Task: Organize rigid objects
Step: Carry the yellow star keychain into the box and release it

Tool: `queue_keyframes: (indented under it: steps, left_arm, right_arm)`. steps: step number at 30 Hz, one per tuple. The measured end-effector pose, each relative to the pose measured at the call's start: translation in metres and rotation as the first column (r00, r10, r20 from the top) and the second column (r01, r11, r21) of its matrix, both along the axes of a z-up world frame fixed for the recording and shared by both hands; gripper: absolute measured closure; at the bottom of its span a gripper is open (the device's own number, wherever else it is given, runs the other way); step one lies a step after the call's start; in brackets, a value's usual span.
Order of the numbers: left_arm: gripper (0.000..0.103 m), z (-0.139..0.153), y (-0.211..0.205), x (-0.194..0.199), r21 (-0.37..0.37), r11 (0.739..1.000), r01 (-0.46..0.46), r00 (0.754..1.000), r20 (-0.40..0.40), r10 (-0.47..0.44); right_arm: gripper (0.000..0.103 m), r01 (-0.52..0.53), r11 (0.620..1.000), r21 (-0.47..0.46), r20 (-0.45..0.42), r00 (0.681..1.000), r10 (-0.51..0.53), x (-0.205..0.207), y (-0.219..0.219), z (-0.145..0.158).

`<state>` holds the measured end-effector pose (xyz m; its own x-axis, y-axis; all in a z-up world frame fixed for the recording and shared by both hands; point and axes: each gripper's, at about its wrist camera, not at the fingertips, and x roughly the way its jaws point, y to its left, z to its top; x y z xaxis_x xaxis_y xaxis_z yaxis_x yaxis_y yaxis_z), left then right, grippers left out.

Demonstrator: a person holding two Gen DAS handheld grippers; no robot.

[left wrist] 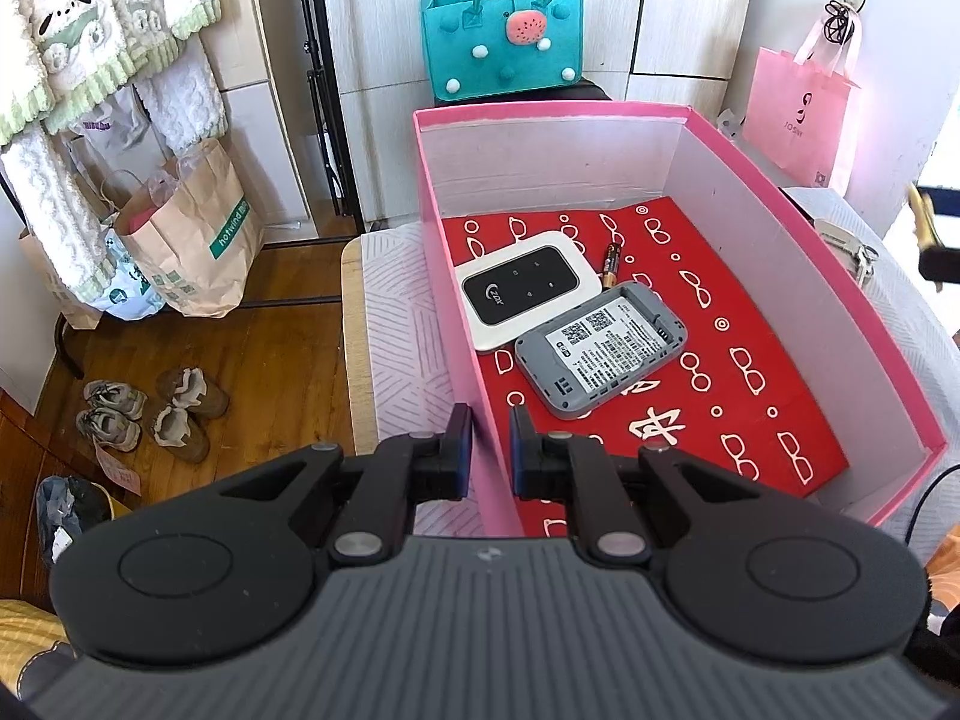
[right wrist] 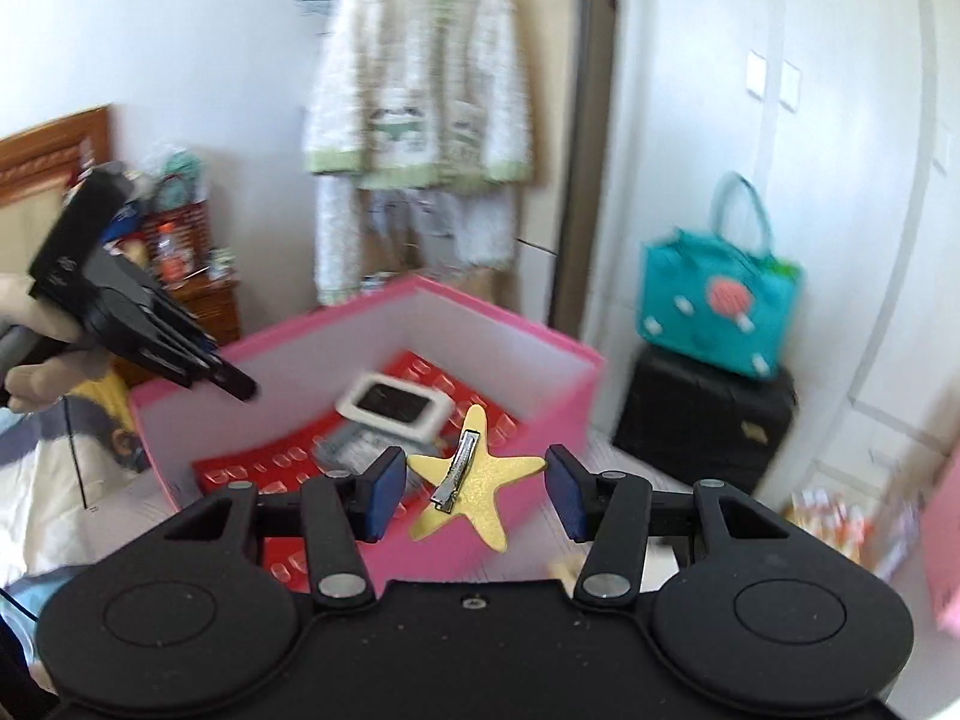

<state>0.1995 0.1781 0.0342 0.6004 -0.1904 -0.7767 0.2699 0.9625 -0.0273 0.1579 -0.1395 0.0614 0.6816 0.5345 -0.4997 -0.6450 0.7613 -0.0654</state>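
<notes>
A pink box (left wrist: pixel 840 276) with a red patterned liner stands on the table. In it lie a white and black pocket router (left wrist: pixel 528 288), a grey router back (left wrist: pixel 600 348) and a battery (left wrist: pixel 611 264). My left gripper (left wrist: pixel 491 450) straddles the box's near left wall with a narrow gap between the pads, apparently clamped on the wall. In the right wrist view a yellow star hair clip (right wrist: pixel 474 477) hangs in the air between the open pads of my right gripper (right wrist: pixel 474 489), above the box's near wall (right wrist: pixel 456 546). The left gripper (right wrist: pixel 234 381) shows there too.
A teal felt bag (left wrist: pixel 501 42) sits on a black case behind the box. A pink paper bag (left wrist: pixel 798 114) hangs at the right. Keys (left wrist: pixel 846 246) lie right of the box. Paper bags and shoes (left wrist: pixel 150 414) stand on the wooden floor at the left.
</notes>
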Motion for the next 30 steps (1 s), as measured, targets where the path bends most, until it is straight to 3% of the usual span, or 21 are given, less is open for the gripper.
queue_keyframes:
  steps: [7,12,16,23,30]
  left_arm:
    - [0.091,-0.001,-0.002,0.000,0.009,1.000,0.006,1.000,-0.006,-0.006]
    - [0.091,-0.001,-0.004,0.001,0.014,1.000,0.010,1.000,-0.009,-0.010]
    - [0.091,-0.002,-0.004,0.001,0.014,1.000,0.012,1.000,-0.007,-0.012]
    - [0.091,-0.002,-0.003,0.000,0.013,1.000,0.019,1.000,-0.003,-0.019]
    - [0.091,-0.001,-0.002,0.000,0.007,1.000,0.020,1.000,-0.004,-0.020]
  right_arm:
    - [0.046,-0.157,0.971,-0.178,-0.035,0.988,0.153,0.044,0.070,-0.006]
    - [0.046,-0.185,0.931,-0.314,-0.085,0.982,0.167,0.081,0.107,-0.022]
    - [0.046,-0.229,0.897,-0.378,-0.178,0.969,0.172,0.105,0.125,-0.037]
    - [0.046,-0.251,0.801,-0.544,-0.178,0.967,0.182,0.107,0.144,-0.052]
    - [0.046,-0.263,0.729,-0.632,-0.240,0.961,0.139,0.119,0.150,-0.063]
